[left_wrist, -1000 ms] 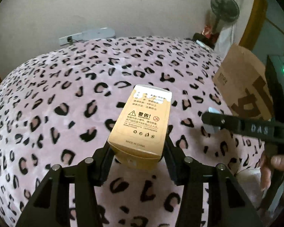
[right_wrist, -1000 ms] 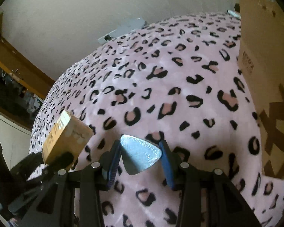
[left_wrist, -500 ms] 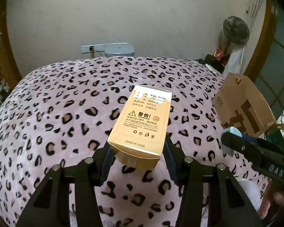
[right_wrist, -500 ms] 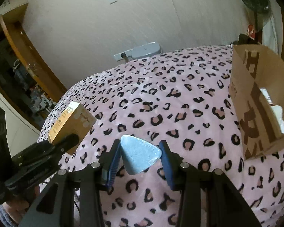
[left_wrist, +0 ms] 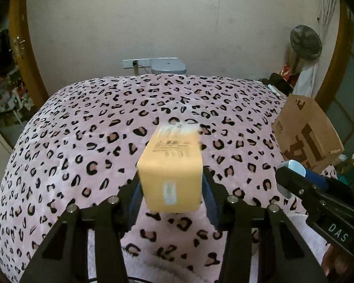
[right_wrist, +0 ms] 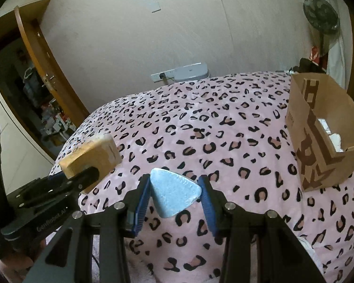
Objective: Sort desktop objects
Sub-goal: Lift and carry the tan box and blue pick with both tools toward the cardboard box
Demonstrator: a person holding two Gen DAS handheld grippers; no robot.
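Observation:
My left gripper (left_wrist: 171, 188) is shut on a tan cardboard box (left_wrist: 171, 176) with printed text, held above the leopard-print blanket (left_wrist: 94, 129); the box looks blurred. It also shows at the left in the right wrist view (right_wrist: 92, 158). My right gripper (right_wrist: 175, 198) is shut on a light blue triangular piece (right_wrist: 174, 192), held above the blanket; it also shows in the left wrist view (left_wrist: 295, 167). An open brown paper bag (right_wrist: 318, 132) stands on the blanket at the right, with white things inside.
A standing fan (right_wrist: 321, 16) and clutter are at the back right. A grey device (left_wrist: 168, 66) and a wall socket (left_wrist: 131, 63) sit behind the bed. A wooden door frame (right_wrist: 47, 66) is at the left.
Both grippers have risen and pulled back, so more of the blanket and room shows. The box has tilted in the left gripper, its end face now toward the camera.

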